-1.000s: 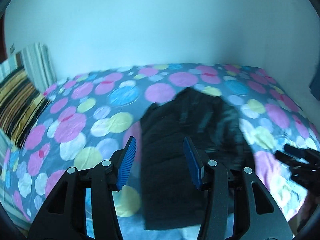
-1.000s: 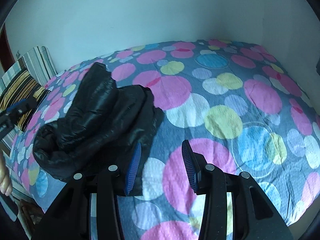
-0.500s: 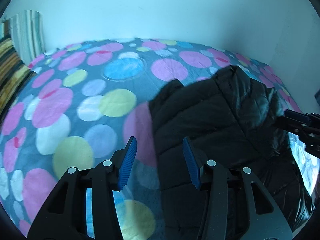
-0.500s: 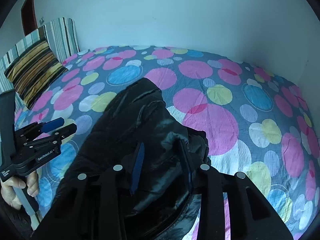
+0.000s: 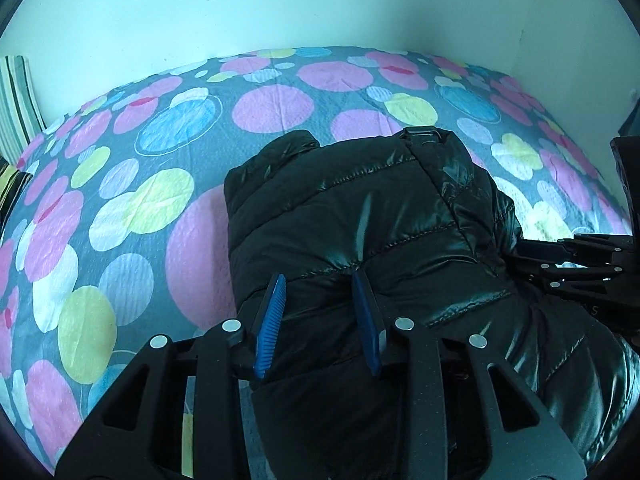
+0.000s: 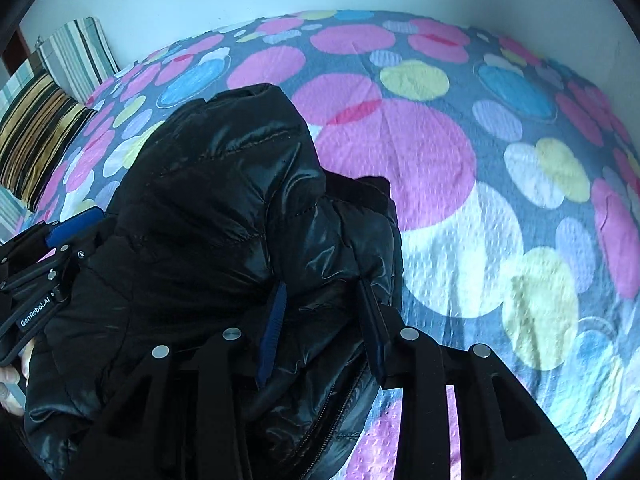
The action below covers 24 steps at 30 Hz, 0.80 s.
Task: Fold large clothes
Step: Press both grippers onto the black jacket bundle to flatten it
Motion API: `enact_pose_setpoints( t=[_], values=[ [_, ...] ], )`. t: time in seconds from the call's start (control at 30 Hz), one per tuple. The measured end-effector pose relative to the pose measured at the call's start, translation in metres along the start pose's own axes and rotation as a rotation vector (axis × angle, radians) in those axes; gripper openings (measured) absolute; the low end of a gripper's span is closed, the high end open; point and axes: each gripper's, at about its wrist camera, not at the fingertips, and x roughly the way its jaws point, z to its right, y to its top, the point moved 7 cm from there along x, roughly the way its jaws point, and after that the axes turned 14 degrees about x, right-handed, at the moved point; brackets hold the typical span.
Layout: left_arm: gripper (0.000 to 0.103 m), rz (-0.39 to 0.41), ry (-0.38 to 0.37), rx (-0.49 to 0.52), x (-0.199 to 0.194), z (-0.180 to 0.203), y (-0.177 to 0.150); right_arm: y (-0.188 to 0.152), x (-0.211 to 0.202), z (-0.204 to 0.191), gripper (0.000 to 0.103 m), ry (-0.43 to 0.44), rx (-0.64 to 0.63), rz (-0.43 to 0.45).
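Note:
A shiny black puffer jacket point(image 5: 360, 216) lies bunched and partly folded on the bed; it also fills the left half of the right wrist view point(image 6: 224, 216). My left gripper point(image 5: 318, 280) is open, its blue pads straddling the jacket's near left part, pressed onto it. My right gripper point(image 6: 324, 284) is open over the jacket's right edge, with fabric between the fingers. The right gripper shows at the right edge of the left wrist view point(image 5: 576, 268). The left gripper shows at the left edge of the right wrist view point(image 6: 48, 248).
The bed has a grey cover with pink, yellow, blue and white dots point(image 5: 160, 152), also seen in the right wrist view point(image 6: 480, 184). Striped pillows point(image 6: 44, 120) lie at the far left. A white wall point(image 5: 320, 0) runs behind the bed.
Both grippers have moved down and in onto the jacket, which now fills more of each view. Both jaws have narrowed a little around the fabric.

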Motion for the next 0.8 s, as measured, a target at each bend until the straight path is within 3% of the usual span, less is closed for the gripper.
enact_pose_setpoints(
  t=[0.47, 0.8],
  values=[
    [0.033, -0.008, 0.006, 0.019, 0.012, 0.004, -0.003, -0.007, 0.011, 0.007, 0.036, 0.027, 0.052, 0.025],
    [0.034, 0.028, 0.006, 0.002, -0.024, -0.002, -0.013, -0.008, 0.008, 0.009, 0.036, 0.044, 0.073, 0.045]
  ],
)
